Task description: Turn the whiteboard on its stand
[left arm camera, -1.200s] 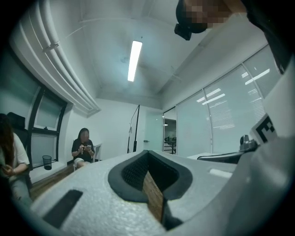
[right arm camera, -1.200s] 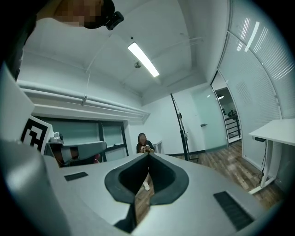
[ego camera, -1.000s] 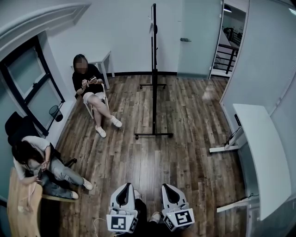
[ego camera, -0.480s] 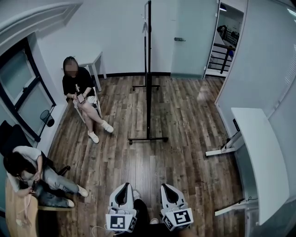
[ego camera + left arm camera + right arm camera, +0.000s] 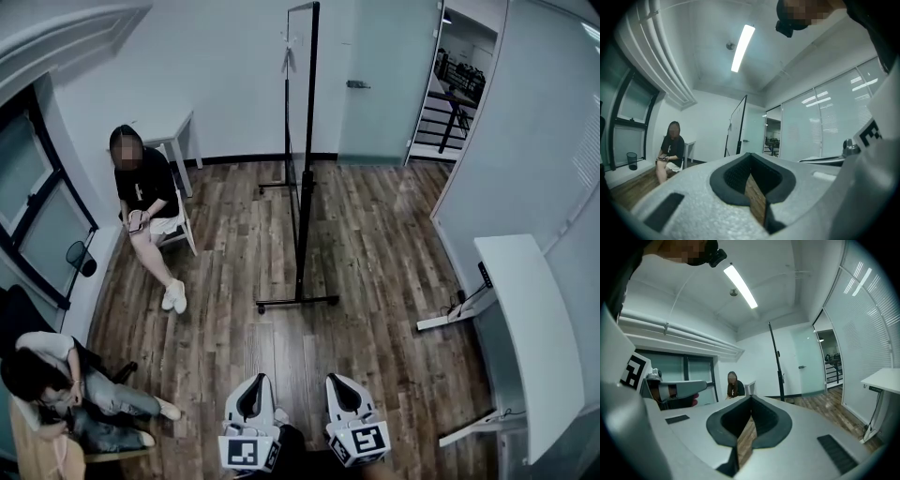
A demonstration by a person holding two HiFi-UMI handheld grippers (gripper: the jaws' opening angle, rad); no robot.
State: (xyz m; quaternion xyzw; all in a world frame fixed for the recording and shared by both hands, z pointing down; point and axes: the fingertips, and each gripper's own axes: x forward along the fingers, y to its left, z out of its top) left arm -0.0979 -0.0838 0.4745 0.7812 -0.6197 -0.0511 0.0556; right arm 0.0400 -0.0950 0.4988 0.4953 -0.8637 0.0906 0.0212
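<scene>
Nothing done yet; left gripper (image 5: 253, 382) and right gripper (image 5: 339, 380) both closed tight, empty; whiteboard (image 5: 298, 112) edge-on on its stand (image 5: 298, 302), well ahead of both, untouched; reaching and turning all left.

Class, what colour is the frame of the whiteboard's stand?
Black. The whiteboard stand shows best in the head view, dark against the white wall and wooden floor.

Bare floor (image 5: 309, 361) lies open up to the whiteboard (image 5: 298, 103) and its stand (image 5: 298, 302), with room to pass on either side. One person (image 5: 141, 197) sits at the left, a second person (image 5: 56, 384) nearer, and a desk (image 5: 530, 319) lines the right.
</scene>
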